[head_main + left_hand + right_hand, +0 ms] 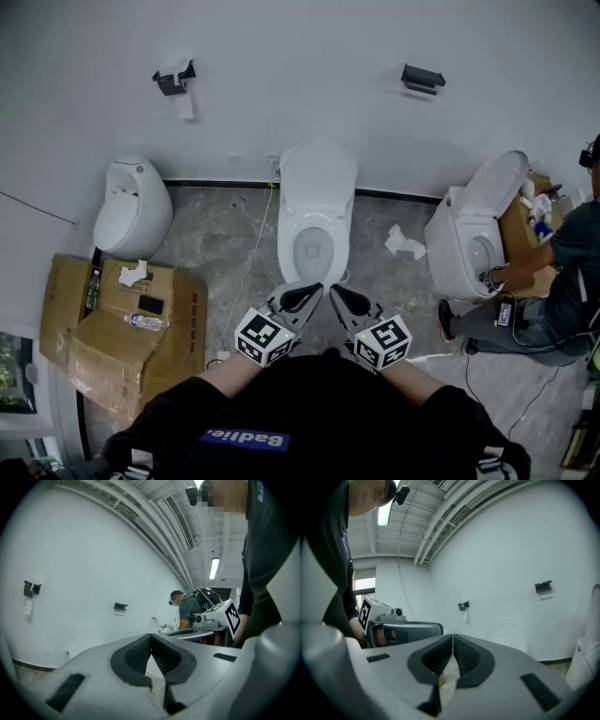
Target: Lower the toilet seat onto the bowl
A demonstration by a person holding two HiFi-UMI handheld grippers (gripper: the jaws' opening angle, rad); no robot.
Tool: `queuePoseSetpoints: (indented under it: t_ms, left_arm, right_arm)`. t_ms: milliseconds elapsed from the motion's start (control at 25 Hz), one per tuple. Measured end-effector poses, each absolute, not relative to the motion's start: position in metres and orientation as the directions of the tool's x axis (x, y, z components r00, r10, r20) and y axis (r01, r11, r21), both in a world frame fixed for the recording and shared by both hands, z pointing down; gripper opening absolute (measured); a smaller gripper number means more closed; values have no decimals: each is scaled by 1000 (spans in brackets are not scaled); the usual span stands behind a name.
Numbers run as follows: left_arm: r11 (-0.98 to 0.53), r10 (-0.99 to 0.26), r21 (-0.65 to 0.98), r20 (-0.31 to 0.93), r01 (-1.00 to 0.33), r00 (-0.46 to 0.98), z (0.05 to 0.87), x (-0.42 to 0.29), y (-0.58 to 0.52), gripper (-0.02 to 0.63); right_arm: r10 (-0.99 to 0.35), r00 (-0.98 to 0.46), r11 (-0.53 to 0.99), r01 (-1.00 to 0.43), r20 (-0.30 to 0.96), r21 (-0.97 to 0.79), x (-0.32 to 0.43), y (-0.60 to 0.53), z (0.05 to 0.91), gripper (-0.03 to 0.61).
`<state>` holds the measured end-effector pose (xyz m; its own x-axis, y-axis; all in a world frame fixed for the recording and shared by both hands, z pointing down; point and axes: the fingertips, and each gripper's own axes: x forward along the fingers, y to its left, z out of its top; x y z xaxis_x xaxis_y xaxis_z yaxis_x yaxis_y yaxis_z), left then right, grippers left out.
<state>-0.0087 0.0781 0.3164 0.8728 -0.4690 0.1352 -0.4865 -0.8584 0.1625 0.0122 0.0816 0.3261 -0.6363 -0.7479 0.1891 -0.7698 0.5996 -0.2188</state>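
head view: the toilet (316,246) stands against the wall straight ahead, with its seat (319,172) upright above the open bowl (313,249); whether seat and lid are stacked there i cannot tell. the left gripper (302,297) and right gripper (348,300) hover side by side just short of the bowl's front rim, touching nothing. i judge the task has not begun: this is the reach-in step, and the next move calls for opening one gripper, reaching over the bowl to the seat's top edge and tipping it forward under control so it does not slam. there is open floor on both sides of the toilet; a cardboard box (112,328) lies well to the left, some paper (405,243) is on the floor to the right, and farther right a person (562,272) works at a second toilet (469,239), well apart. the wall behind the seat leaves little room, so i judge the seat's side edge the easier hold. left gripper view: the pads are pressed together with nothing between them; only bare wall and a wall bracket (120,606) lie ahead. right gripper view: its pads likewise meet, empty, with the left gripper alongside and wall beyond.
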Motion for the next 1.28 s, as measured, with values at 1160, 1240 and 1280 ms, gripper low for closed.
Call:
queuePoseSetpoints:
  t_ms: [1160,1240,1280]
  left_arm:
    - [-865,-456,168,126,-472,881,320,-2,98,17]
    - [-866,-457,165,126,-473,880,320,-1,98,17]
    - [-866,-458,163,125,-473,880,320,-1,98,17]
  right_arm:
    - [-759,-630,596,-775,167,-212,14,95,327,28]
    - [-758,-632,599,-773,165,-209,14,95,327,28]
    - [-757,-632,600,-773,165,-209,13,95,327,28]
